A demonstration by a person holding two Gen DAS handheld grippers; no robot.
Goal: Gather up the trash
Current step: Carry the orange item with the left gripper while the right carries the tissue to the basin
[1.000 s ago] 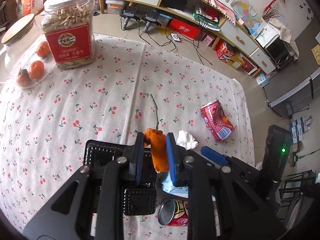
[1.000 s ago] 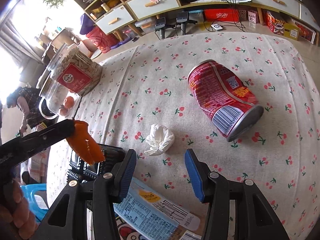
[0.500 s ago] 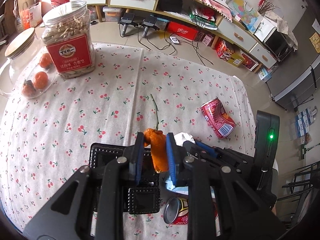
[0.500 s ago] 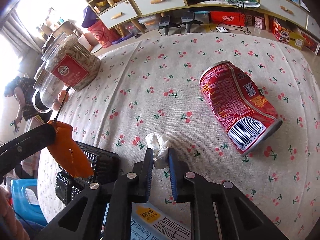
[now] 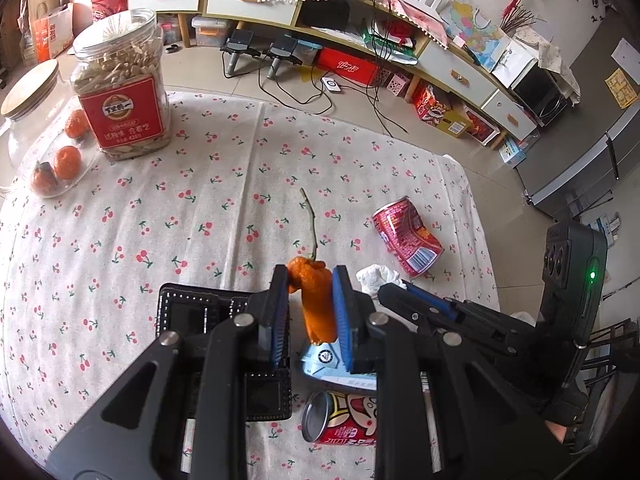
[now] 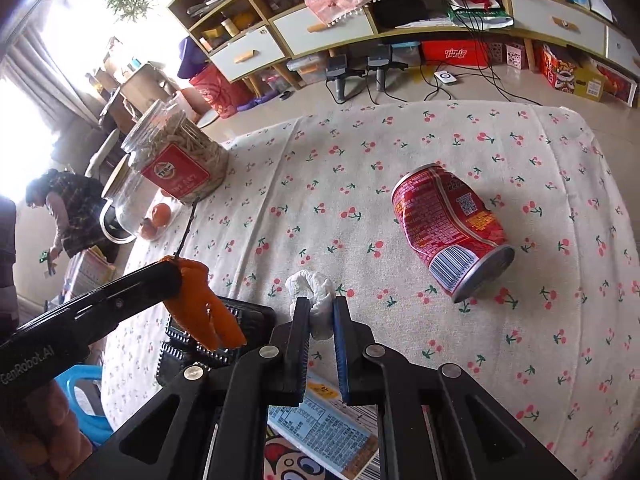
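My left gripper [image 5: 310, 292] is shut on an orange peel [image 5: 316, 300] with a thin stem, held above the table; it also shows in the right wrist view [image 6: 200, 304]. My right gripper [image 6: 320, 316] is shut on a crumpled white tissue [image 6: 312, 288], lifted a little off the cloth; the tissue also shows in the left wrist view [image 5: 376, 276]. A dented red can [image 6: 448, 232] lies on its side to the right. A black mesh tray [image 5: 192, 312] sits below the left gripper.
A seed jar [image 5: 124, 88] and a glass container of oranges [image 5: 56, 164] stand at the far left. A blue snack wrapper [image 6: 320, 432] and a second red can [image 5: 340, 420] lie near the table's front edge.
My right gripper closed on the white tissue and lifted it slightly. My left gripper rose with the orange peel still in it.
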